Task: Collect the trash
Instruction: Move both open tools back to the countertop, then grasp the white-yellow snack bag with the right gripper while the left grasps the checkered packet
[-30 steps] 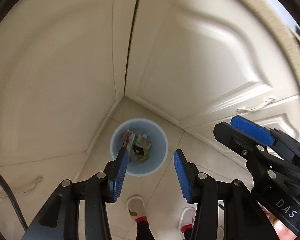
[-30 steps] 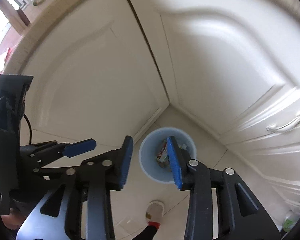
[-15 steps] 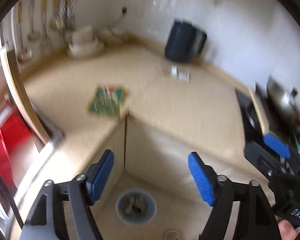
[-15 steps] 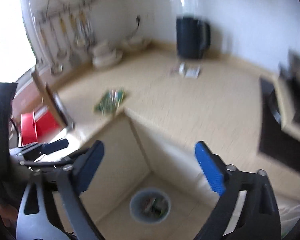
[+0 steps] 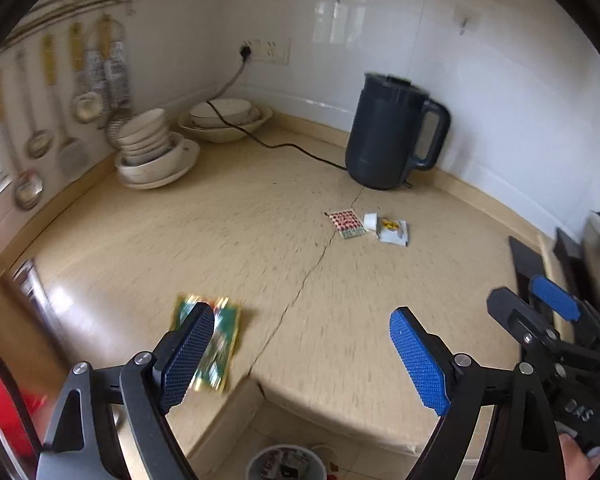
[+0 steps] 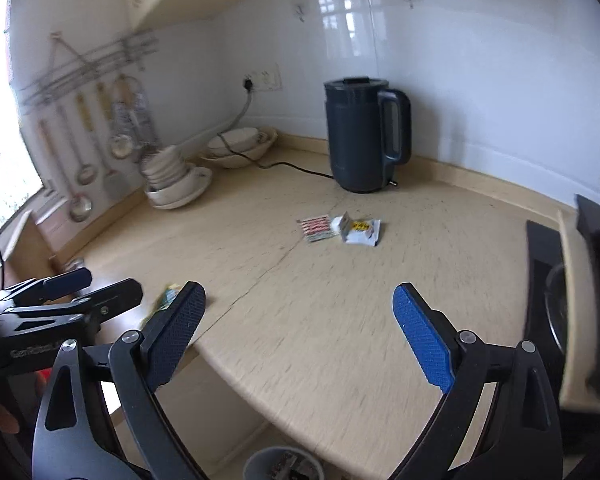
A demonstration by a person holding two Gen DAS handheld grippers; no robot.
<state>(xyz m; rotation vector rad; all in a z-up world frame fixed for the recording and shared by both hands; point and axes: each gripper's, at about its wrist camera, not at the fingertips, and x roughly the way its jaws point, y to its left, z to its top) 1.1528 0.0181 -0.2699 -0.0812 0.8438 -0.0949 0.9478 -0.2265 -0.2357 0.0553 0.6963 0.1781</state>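
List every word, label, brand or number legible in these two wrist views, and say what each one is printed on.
"GenRobot", with blurred characters after it: on the left gripper body, in the right wrist view.
"DAS", upside down and blurred: on the right gripper body, in the left wrist view.
Green packet: print too blurred to read.
Red-patterned wrapper and white wrapper: print too small to read.
Kettle: no readable marking.

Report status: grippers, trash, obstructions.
Left gripper and right gripper open, empty, above the countertop. Green wrapper near edge; red packet, white packet by kettle. Bin below. Nothing blocking.
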